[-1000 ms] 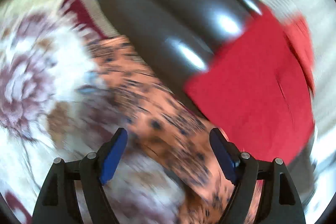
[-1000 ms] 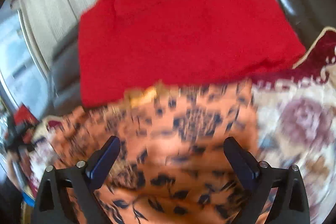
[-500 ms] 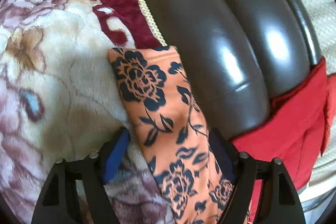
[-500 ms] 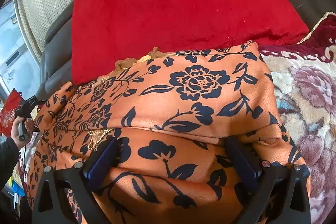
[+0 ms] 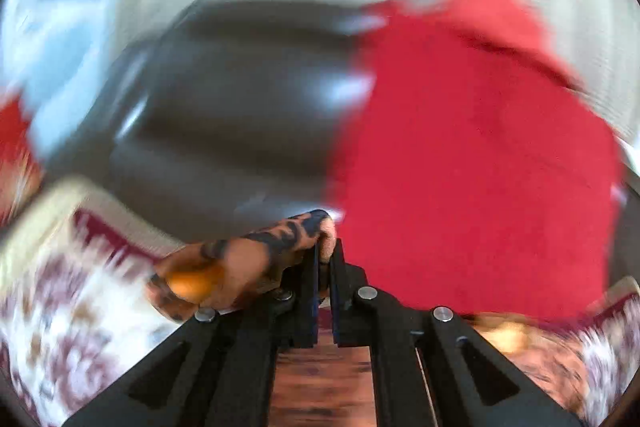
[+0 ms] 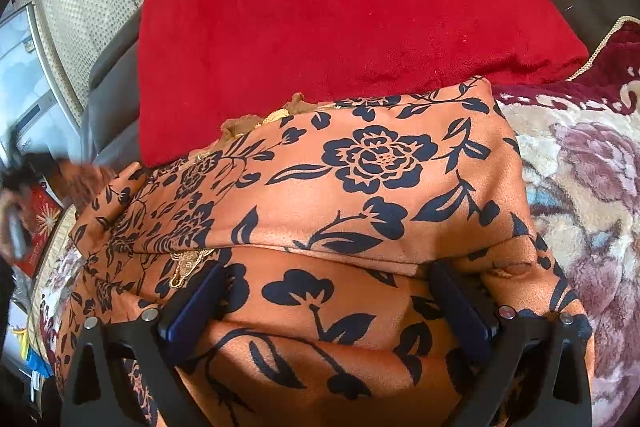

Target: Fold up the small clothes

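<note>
Left wrist view (heavily blurred): the left tongs are pressed together at lower centre, pinching an edge of the orange floral garment. The cloth bunches to the left of the blades and rises just above their tips.

Right wrist view (sharp): the right tongs stand spread at the bottom of the frame. The orange floral garment lies folded across the centre and lower frame, bulging between both blue pads; firm pad pressure cannot be confirmed.

Surroundings: a red cushion fills the upper centre, touching the garment's far edge. A floral plush blanket lies at right, under the garment. A dark leather sofa back occupies centre-left of the left view.
</note>
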A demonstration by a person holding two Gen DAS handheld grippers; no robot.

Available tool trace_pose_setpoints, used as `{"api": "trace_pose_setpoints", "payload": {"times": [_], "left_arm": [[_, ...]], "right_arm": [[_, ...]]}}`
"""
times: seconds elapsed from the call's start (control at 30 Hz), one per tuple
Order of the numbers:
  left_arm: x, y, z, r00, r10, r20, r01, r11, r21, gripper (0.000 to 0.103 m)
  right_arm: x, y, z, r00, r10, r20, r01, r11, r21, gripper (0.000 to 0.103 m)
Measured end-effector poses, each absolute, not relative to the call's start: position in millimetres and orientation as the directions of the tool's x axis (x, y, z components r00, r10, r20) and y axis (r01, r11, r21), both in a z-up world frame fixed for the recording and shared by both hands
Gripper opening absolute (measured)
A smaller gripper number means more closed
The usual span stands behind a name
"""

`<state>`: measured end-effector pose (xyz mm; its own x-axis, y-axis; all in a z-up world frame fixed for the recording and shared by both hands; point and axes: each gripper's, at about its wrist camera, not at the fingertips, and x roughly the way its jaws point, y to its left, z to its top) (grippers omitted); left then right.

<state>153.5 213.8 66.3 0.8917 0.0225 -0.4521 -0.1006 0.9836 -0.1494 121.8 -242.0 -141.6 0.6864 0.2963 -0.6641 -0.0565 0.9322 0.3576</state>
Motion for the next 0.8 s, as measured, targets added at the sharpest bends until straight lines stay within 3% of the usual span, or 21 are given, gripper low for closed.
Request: {"api": "trace_pose_setpoints", "payload": {"times": [0.07,0.13,0.17,0.2,0.23,0.3,0.37,0.63,0.73,0.8], "left_arm": [[135.9,129.5,86.6,0.907,-0.114,-0.406,0.079,0.992,-0.101,0.004],[122.2,56.5,78.6,0.859,-0.268,-0.436,0.243,0.963,-0.112,0.007],[119.3,33.6,68.8,0.822,-0.319,-0.472,0.304,0.946,-0.111,0.027],[116.5,3.4,49.4,0.764,-0.358,-0.536,0.370,0.925,-0.090,0.066],[116.1,-12.3,32.9,0.734,-0.348,-0.583,0.388,0.920,-0.061,0.080],[109.6,-31.1,-10.9,0.676,-0.248,-0.694,0.382,0.923,0.043,0.083],[102.9,-12.9,-26.2,0.676,-0.215,-0.705,0.354,0.934,0.054,0.083],[69.9,134.1,-32.9,0.696,-0.096,-0.712,0.010,0.992,-0.123,0.083],[61.7,171.7,-52.4,0.684,-0.080,-0.725,-0.085,0.978,-0.189,0.083],[53.8,190.7,-60.8,0.674,-0.070,-0.735,-0.134,0.967,-0.215,0.083]], "right_arm": [[120.9,-243.2,-141.5,0.689,0.303,-0.659,-0.056,0.928,0.369,0.103],[119.9,-245.9,-140.6,0.690,0.315,-0.652,-0.057,0.921,0.385,0.103],[119.5,-247.7,-140.1,0.689,0.323,-0.649,-0.057,0.917,0.395,0.103],[119.5,-248.8,-139.6,0.688,0.329,-0.647,-0.057,0.913,0.404,0.103],[119.4,-251.1,-138.4,0.685,0.339,-0.645,-0.056,0.907,0.417,0.103],[119.4,-254.6,-134.8,0.669,0.352,-0.654,-0.045,0.898,0.437,0.103],[116.1,-259.9,-127.9,0.651,0.384,-0.655,-0.037,0.878,0.478,0.102],[127.0,-311.4,-101.0,0.719,0.506,-0.477,0.059,0.640,0.766,0.103],[157.4,-310.7,-100.2,0.677,0.518,-0.522,0.103,0.636,0.765,0.102],[181.6,-311.1,-116.9,0.614,0.505,-0.607,0.215,0.633,0.744,0.102]]}}
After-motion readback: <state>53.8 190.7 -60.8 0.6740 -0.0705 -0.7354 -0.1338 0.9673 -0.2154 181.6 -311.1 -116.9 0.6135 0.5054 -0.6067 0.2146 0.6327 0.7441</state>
